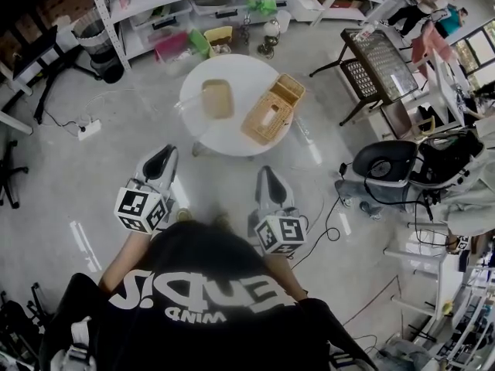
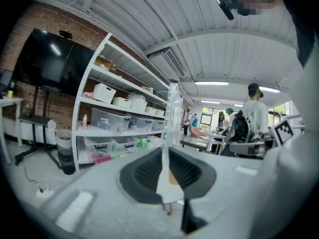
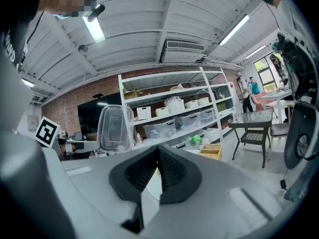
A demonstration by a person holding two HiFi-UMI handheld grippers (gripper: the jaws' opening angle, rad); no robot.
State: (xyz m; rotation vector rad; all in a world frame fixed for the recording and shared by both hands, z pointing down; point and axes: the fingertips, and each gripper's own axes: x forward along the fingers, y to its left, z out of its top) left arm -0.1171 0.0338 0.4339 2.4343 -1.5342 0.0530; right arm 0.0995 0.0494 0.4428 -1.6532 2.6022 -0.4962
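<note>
Black shirt (image 1: pixel 201 300) fills 6 o'clock. Just beyond it, the left tongs (image 1: pixel 164 154) are closed on the edge of a clear lid (image 3: pixel 114 128), held upright in the air, short of the bench (image 1: pixel 232 141). Right tongs (image 1: pixel 267 178) are closed and empty. I think such a thin pinch may slip, and the lid could fall toward the tan box (image 1: pixel 217 99) at 12 o'clock.

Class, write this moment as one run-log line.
left gripper: shut on clear lid | right gripper: shut, empty | round white table: tan box, wicker basket
</note>
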